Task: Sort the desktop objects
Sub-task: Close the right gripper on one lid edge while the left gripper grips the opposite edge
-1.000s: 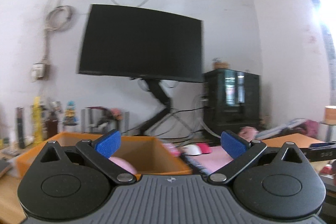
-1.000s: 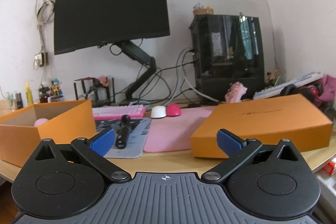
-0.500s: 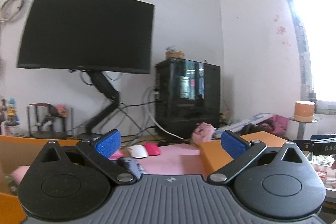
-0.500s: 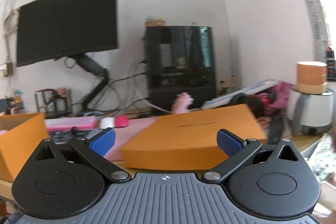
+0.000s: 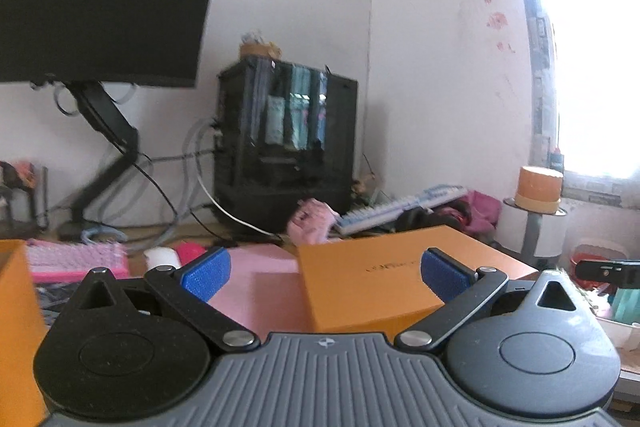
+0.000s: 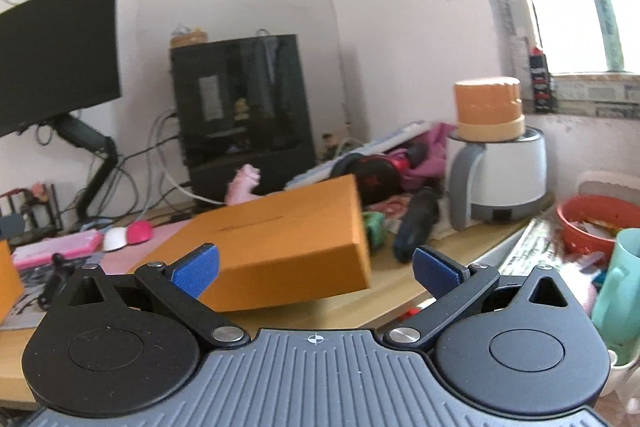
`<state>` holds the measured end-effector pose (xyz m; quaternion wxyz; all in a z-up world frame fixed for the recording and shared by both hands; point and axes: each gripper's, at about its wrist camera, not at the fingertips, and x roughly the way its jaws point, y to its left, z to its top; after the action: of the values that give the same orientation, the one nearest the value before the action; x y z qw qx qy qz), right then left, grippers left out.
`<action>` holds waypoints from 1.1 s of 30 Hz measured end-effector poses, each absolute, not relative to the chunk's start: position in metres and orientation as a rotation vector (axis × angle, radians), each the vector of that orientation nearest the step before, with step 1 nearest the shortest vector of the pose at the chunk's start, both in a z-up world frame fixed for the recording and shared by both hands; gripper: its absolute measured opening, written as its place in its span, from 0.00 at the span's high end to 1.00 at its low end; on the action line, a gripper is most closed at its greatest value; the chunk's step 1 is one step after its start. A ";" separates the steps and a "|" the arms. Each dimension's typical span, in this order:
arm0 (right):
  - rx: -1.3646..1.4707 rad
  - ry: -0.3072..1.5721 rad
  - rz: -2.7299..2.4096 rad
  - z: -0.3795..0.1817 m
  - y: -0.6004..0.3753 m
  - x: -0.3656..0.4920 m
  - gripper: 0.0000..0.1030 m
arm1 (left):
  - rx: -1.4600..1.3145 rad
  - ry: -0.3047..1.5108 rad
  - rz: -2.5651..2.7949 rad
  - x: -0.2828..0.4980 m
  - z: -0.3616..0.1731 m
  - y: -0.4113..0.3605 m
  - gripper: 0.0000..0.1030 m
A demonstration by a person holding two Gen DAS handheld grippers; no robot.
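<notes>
Left gripper (image 5: 326,273): jaws wide apart, nothing between the blue pads (image 5: 206,273). Right gripper (image 6: 314,269): same, spread and empty.

Change over the last second: both wrist views have panned hard to the right. A second ago the left camera looked into the open orange box (image 5: 16,311) with a pink item inside; now only that box's near wall shows at the far left edge. The right camera faced the monitor (image 6: 56,51) head-on; it now sits at the left of that view, and the window-side clutter has come in.

What's now ahead:
- Closed orange box (image 5: 384,283) dead centre for both grippers, lying partly on the pink desk mat (image 5: 256,283), close in front of the pads but not touched.
- White mouse (image 6: 116,239) and pink mouse (image 6: 140,231) side by side, behind the mat's left part.
- Pink keyboard (image 5: 76,259) further left.
- Pink plush toy (image 6: 244,185) in front of the PC case (image 6: 244,107).
- Right of the closed box: a dark handheld item (image 6: 416,223), too blurred to identify, and a mint cup (image 6: 620,287) at the desk's right edge.

Read: drop-off at the open box looks finished, both hands free, next pick is being lined up on the right half of the desk. Target unclear.
</notes>
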<state>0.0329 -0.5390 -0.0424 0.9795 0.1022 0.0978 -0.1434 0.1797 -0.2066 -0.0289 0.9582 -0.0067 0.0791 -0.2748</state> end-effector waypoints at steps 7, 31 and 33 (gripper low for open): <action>0.254 0.207 -0.305 -0.034 -0.569 0.053 0.00 | -0.021 0.240 -0.584 0.214 -0.033 -0.225 0.00; 0.447 0.492 -0.121 -0.059 -0.648 0.212 0.00 | -0.062 0.437 -0.486 0.318 -0.039 -0.253 0.00; 0.474 0.506 -0.107 -0.066 -0.652 0.216 0.00 | -0.063 0.453 -0.480 0.325 -0.042 -0.254 0.00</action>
<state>0.2160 -0.6524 -0.0661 0.9391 0.2323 0.2479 -0.0522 0.3250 -0.2541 -0.0417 0.9456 -0.0310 0.2223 -0.2354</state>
